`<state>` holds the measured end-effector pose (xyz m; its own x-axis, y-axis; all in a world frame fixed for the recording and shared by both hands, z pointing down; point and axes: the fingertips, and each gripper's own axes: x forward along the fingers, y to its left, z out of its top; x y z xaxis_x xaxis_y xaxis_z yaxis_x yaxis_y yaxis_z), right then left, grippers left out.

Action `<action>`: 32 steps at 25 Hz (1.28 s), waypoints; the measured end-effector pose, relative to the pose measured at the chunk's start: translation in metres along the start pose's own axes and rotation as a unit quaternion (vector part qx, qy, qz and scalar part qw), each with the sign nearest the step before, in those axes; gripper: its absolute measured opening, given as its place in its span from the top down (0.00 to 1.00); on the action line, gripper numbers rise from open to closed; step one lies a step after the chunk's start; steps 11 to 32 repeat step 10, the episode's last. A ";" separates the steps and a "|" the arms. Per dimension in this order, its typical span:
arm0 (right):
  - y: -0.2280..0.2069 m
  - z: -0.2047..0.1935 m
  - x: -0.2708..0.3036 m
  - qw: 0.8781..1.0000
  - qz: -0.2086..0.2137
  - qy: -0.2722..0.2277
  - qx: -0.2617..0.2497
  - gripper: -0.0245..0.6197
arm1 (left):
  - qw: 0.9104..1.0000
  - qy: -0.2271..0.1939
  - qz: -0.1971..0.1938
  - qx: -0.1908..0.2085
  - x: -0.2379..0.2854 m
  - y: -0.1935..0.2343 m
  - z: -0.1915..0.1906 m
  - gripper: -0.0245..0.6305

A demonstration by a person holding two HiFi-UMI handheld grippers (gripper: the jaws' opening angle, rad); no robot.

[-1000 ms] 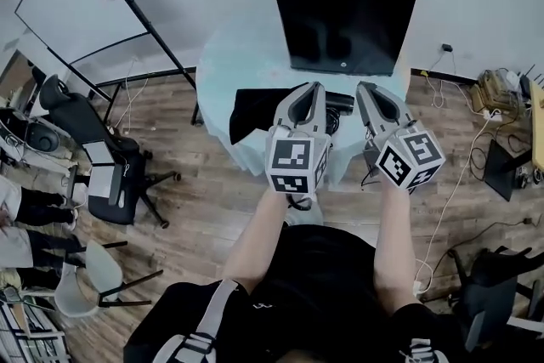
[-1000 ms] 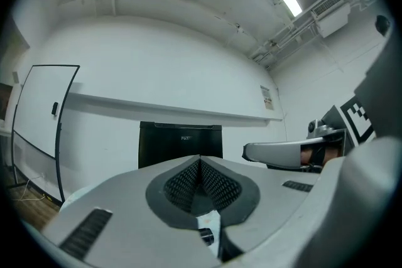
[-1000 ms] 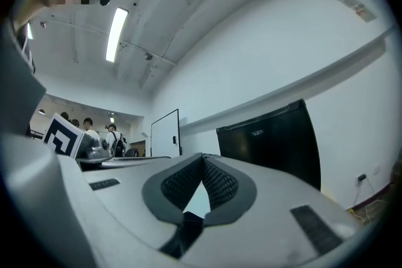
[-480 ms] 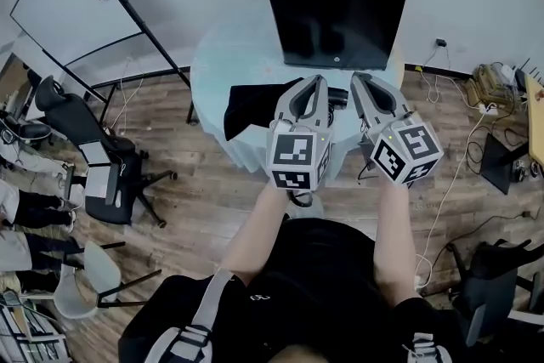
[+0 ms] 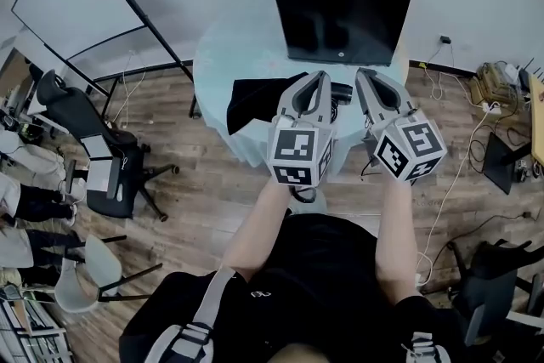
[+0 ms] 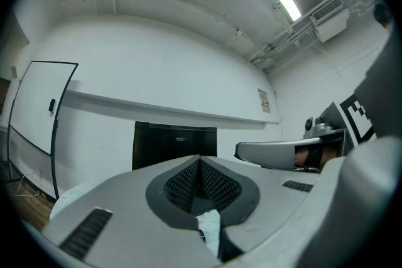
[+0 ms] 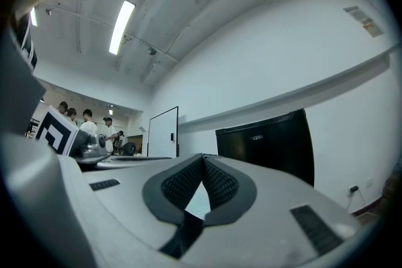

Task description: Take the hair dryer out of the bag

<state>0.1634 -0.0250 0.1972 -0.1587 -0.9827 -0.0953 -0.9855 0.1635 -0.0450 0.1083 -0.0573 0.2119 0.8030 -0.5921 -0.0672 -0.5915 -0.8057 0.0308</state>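
Both grippers were held level over the near edge of a round table (image 5: pixel 217 55) covered in a pale cloth. The left gripper (image 5: pixel 320 81) had its jaws pressed fully together with nothing between them; its own view showed the ribbed pads meeting at the tip. The right gripper (image 5: pixel 364 76) was likewise closed and empty. The two stood side by side, apart, with their tips directed toward the back of the table.

The black bag (image 5: pixel 253 100) lay crumpled on the cloth just left of the left gripper. A dark barrel-shaped item, taken to be the hair dryer (image 5: pixel 341 91), showed in the gap between the two grippers, just right of the bag. Whether any part of it sat inside the bag's mouth could not be determined, as the left gripper covered that junction.

A black cabinet (image 5: pixel 342 0) occupied the rear of the table, directly behind the bag and the dryer, its dark front filling the background of both gripper views.

Around the table: a whiteboard (image 5: pixel 72 0) on a stand to the left, a black office chair (image 5: pixel 89 144) and a pale chair (image 5: pixel 89 268) on the wooden floor (image 5: pixel 212 191), and the legs of seated people (image 5: pixel 21 212) at the left edge. Cables (image 5: pixel 493 85) lay piled on the floor to the right. The right gripper view showed a group of standing people (image 7: pixel 85 119) in the distance
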 end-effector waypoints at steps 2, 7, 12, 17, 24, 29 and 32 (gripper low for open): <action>0.001 0.000 0.002 1.000 0.000 0.001 -0.002 0.96 | 1.000 -0.001 0.001 -0.001 0.000 0.002 0.001 0.95; -0.002 -0.001 0.004 1.000 -0.002 0.002 -0.004 0.96 | 1.000 -0.001 0.001 -0.001 0.004 0.005 0.000 0.95; -0.003 0.000 0.007 1.000 -0.001 0.002 -0.007 0.96 | 1.000 -0.003 0.002 -0.002 0.006 0.008 0.000 0.95; -0.003 0.000 0.007 1.000 -0.001 0.002 -0.007 0.96 | 1.000 -0.003 0.002 -0.002 0.006 0.008 0.000 0.95; -0.003 0.000 0.007 1.000 -0.001 0.002 -0.007 0.96 | 1.000 -0.003 0.002 -0.002 0.006 0.008 0.000 0.95; -0.003 0.000 0.007 1.000 -0.001 0.002 -0.007 0.96 | 1.000 -0.003 0.002 -0.002 0.006 0.008 0.000 0.95; -0.003 0.000 0.007 1.000 -0.001 0.002 -0.007 0.96 | 1.000 -0.003 0.002 -0.002 0.006 0.008 0.000 0.95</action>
